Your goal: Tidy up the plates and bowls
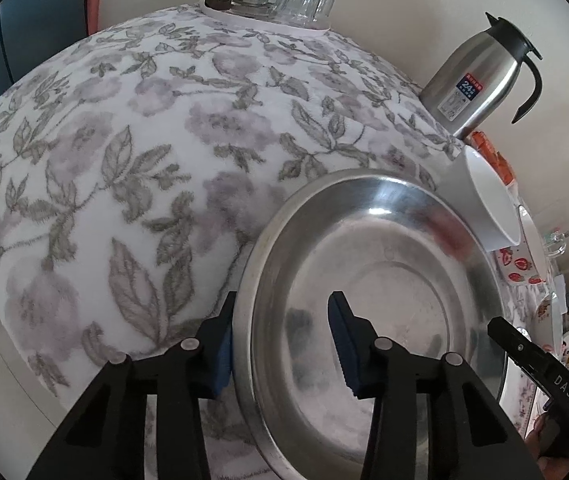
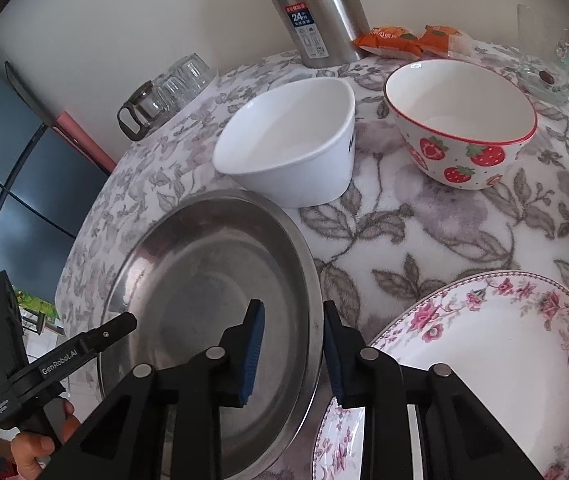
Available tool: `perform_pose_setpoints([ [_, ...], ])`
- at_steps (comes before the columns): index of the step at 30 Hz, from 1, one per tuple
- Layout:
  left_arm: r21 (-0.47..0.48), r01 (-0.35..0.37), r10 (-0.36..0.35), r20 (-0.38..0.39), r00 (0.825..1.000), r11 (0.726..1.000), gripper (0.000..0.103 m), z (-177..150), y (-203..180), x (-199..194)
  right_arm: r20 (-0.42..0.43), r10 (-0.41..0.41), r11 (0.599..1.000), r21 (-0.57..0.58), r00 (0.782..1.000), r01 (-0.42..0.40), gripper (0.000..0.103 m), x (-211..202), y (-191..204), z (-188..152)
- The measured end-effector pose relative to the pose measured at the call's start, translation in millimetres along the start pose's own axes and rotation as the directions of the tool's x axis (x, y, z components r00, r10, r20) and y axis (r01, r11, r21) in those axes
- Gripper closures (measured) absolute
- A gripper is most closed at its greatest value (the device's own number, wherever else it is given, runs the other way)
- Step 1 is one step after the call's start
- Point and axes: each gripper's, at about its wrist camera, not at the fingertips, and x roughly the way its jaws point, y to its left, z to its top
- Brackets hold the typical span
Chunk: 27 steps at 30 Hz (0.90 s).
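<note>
Stainless steel round plate (image 1: 364, 280) is the thing I'm working on, shiny and shallow with a wide flat rim. It sits on the floral-cloth tabletop (image 1: 124, 140), near its front edge. I've got it from both sides so it comes up level instead of tipping off one edge, at least that's my thinking.

My left hand-held gripper (image 1: 282, 344) straddles the left rim: one blue pad outside the plate, the other inside over the dish floor. The jaws are partly closed, but there's a visible gap on the inner side, so I wouldn't call that a clamp yet.

The right hand-held gripper (image 2: 292, 354) does the same on the opposite rim, pads narrowed to either side of the metal edge. Whether they're actually pressing on it I can't tell from the right wrist view.

Behind the plate sits a plain white bowl with a squarish rim (image 2: 292, 148), nearly touching the plate's far edge, and a strawberry-print bowl with a red rim (image 2: 464, 132) beside that. A white oval plate with pink flower trim (image 2: 504, 352) lies just right of the steel one, over a second flowered plate (image 2: 336, 440). My guess is the steel plate joins a stack.
</note>
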Motion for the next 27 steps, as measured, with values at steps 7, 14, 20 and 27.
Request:
perform_pose_setpoints([
  [7,0.024,0.007,-0.008,0.03,1.0,1.0,0.058,-2,-10,-19,0.018,0.002,1.0,-0.005,1.0,-0.002,0.072,-16,-1,0],
  [14,0.049,0.018,-0.022,0.075,0.997,0.999,0.058,-2,-25,-44,0.06,0.008,1.0,-0.014,0.998,-0.008,0.072,-40,-2,0],
  [20,0.076,0.034,-0.043,0.124,0.991,0.997,0.058,1,-45,-74,0.132,0.01,1.0,-0.025,0.991,-0.007,0.072,-72,0,1],
  [27,0.115,0.061,-0.081,0.179,0.98,0.992,0.058,9,-82,-107,0.213,-0.022,0.999,-0.023,0.977,0.028,0.072,-109,-8,0],
])
